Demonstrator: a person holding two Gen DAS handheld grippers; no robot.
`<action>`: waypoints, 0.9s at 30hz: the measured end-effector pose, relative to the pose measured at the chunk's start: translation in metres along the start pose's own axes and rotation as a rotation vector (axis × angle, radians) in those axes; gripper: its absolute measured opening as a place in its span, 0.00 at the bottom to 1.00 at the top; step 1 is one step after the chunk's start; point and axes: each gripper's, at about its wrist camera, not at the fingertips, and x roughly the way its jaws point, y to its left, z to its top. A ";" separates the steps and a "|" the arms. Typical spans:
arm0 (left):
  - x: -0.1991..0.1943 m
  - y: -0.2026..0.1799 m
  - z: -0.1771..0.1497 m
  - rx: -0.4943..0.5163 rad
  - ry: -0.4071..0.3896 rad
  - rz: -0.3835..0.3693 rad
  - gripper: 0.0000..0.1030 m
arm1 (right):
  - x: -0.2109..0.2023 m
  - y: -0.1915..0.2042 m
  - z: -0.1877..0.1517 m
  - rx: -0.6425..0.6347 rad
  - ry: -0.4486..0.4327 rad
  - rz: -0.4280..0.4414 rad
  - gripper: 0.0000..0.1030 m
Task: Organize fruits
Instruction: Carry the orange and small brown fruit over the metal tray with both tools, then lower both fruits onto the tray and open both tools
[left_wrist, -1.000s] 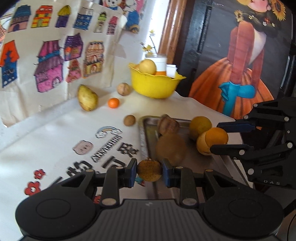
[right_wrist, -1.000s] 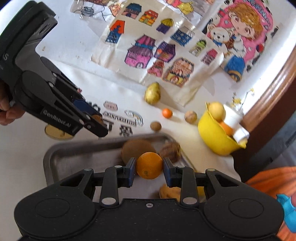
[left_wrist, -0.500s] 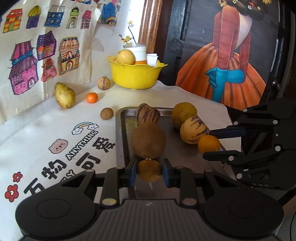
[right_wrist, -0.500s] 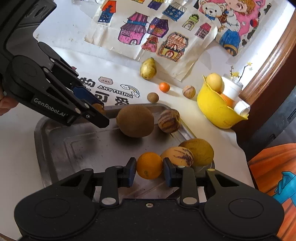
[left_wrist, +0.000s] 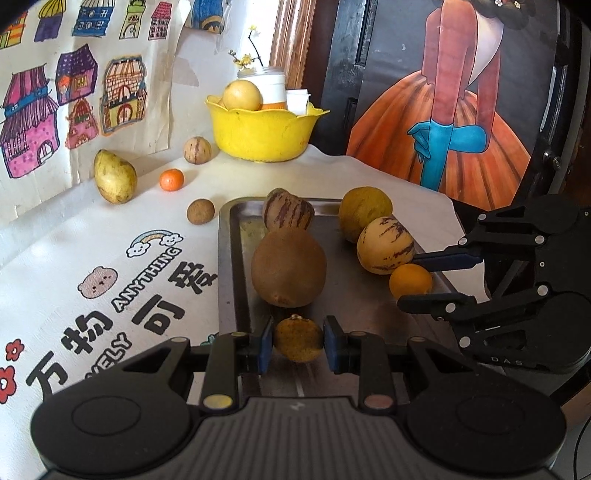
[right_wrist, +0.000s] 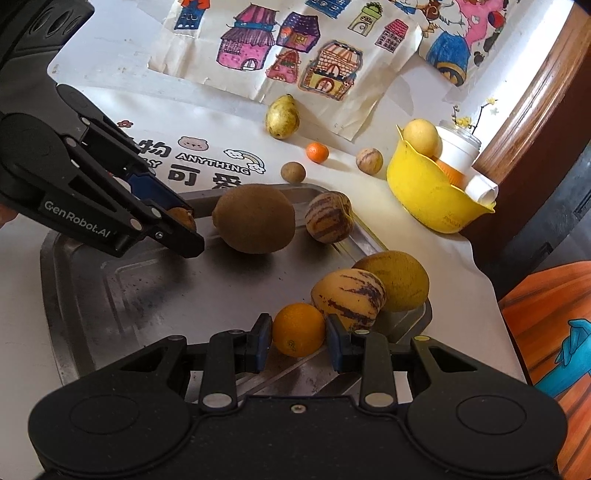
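Observation:
A metal tray lies on the white cloth. My left gripper is shut on a small brownish-yellow fruit just above the tray's near left part, in front of a big brown fruit. My right gripper is shut on an orange low over the tray's right side, beside a striped yellow melon. A yellow-green fruit and a striped brown fruit also lie on the tray.
Beyond the tray lie a pear-shaped yellow fruit, a small tangerine, a brown ball-shaped fruit and a striped round fruit. A yellow bowl holding fruit and cups stands at the back. Drawings hang behind.
Both grippers have come down over the tray with their fruits still held; the left one moved from the cloth's edge over the tray, the right one sank beside the striped melon.

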 end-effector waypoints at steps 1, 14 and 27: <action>0.001 0.000 0.000 0.000 0.000 0.002 0.31 | 0.000 0.000 0.000 0.004 0.001 0.000 0.33; 0.008 0.001 0.001 -0.011 0.017 0.006 0.31 | 0.003 0.000 -0.004 0.020 0.003 -0.003 0.32; 0.008 0.000 0.002 -0.006 0.035 0.004 0.35 | -0.001 0.000 -0.006 0.018 0.003 -0.010 0.41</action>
